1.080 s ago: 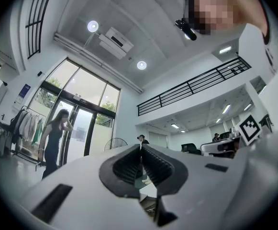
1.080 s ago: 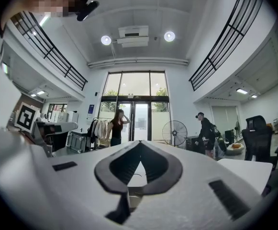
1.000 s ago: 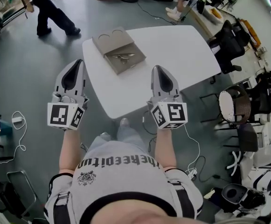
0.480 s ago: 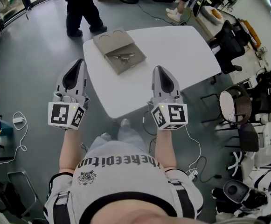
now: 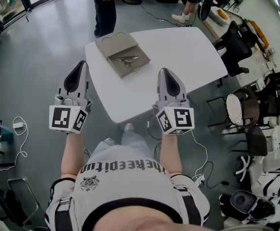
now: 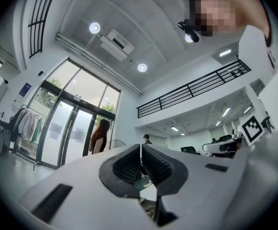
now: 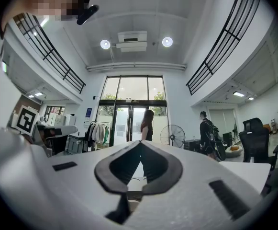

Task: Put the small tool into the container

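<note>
Grey printed shirt point(image 5: 125, 179): fills the bottom of the head view, and two bare forearms reach forward from it, one to each tool.
Grey-and-white left gripper point(image 5: 77, 63): held out over the grey floor, just beside the table's left edge, with a black-and-white marker cube at its rear. In the left gripper view its ribbed black pads meet at the tips with nothing between them.
Grey-and-white right gripper point(image 5: 164, 70): held level with the other one, its nose over the near part of the table. In the right gripper view its jaws are pressed together and empty.
White rounded table point(image 5: 188, 52): stands ahead of both grippers.
Flat tan cardboard container point(image 5: 112, 43): lies at an angle on the far left part of the table, with two round hollows in its far half.
Small metal tool point(image 5: 126, 58): rests on the near half of the container, well apart from both grippers.
Black office chair point(image 5: 233, 47): stands at the table's right side.
Bystander in dark trousers point(image 5: 105, 6): stands just beyond the table's far left corner.
</note>
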Motion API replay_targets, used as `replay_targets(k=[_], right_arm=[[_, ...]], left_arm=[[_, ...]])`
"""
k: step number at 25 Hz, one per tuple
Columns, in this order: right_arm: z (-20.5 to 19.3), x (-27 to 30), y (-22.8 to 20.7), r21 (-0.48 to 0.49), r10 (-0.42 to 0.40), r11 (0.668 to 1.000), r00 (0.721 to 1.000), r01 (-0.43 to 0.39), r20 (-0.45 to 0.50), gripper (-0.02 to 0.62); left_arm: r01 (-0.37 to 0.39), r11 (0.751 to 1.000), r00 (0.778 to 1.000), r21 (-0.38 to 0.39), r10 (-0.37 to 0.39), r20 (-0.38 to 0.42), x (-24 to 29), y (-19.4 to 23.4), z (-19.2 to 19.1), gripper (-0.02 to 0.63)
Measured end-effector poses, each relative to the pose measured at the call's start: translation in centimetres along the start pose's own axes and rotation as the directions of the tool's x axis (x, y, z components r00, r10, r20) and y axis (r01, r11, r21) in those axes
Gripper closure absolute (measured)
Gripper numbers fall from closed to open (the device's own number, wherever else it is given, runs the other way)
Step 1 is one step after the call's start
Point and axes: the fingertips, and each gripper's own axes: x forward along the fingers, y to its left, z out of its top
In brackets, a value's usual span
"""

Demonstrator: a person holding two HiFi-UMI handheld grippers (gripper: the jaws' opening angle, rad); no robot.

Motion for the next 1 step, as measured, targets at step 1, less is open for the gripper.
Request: replay_targets(k=[1], right_arm=[[0.04,0.00,0.00,0.000,0.001,1.000,1.000,-0.001,0.000,0.600]], left_arm=[[-0.001,1.000,1.000,-0.001,0.001,0.000,0.01,0.02,0.01,0.592]])
